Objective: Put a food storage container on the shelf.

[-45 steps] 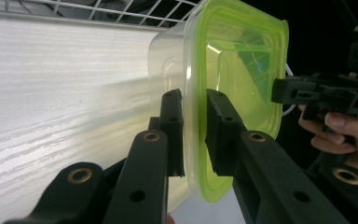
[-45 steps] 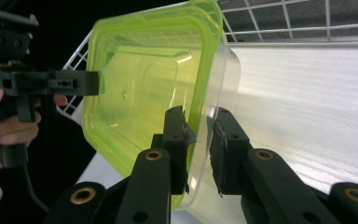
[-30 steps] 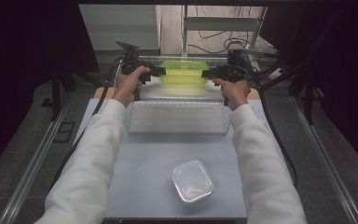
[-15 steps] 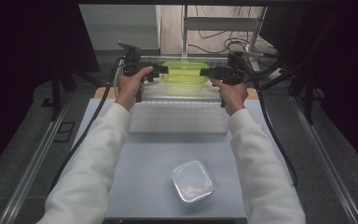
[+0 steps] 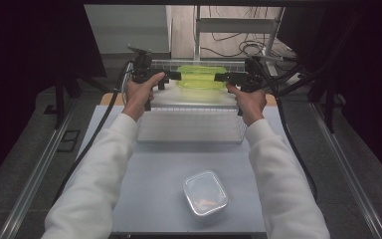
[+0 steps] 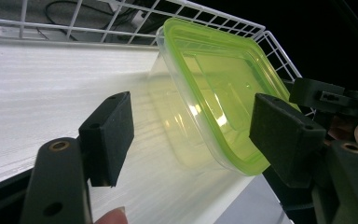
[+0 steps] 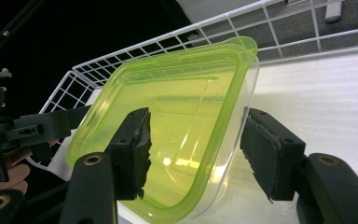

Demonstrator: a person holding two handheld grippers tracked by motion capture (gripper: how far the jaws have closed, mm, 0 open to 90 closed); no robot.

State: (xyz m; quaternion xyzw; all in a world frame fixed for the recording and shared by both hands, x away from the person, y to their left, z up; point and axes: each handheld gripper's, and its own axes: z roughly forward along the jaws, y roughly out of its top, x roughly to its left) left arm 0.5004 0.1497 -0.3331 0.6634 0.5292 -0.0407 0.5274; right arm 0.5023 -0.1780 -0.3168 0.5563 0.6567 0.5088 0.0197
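Clear lidded container (image 5: 205,194): near edge of table (image 5: 149,164), centre-right. White wire rack (image 5: 191,125): mid-table, flat. Green-lidded container (image 5: 200,77): far edge, in wire basket (image 5: 179,63), betw. my two grippers. My left gripper (image 5: 175,75): jaws wide, flanking its left end, contact unclear. My right gripper (image 5: 220,77): jaws wide, around its right end, grip unclear.

The green-lidded container (image 5: 200,78) is flanked closely by the left gripper (image 5: 171,75) and right gripper (image 5: 222,76), so both sides are blocked. Behind it, passage is barred by the white wire basket (image 5: 199,63). Above it, open room is left.
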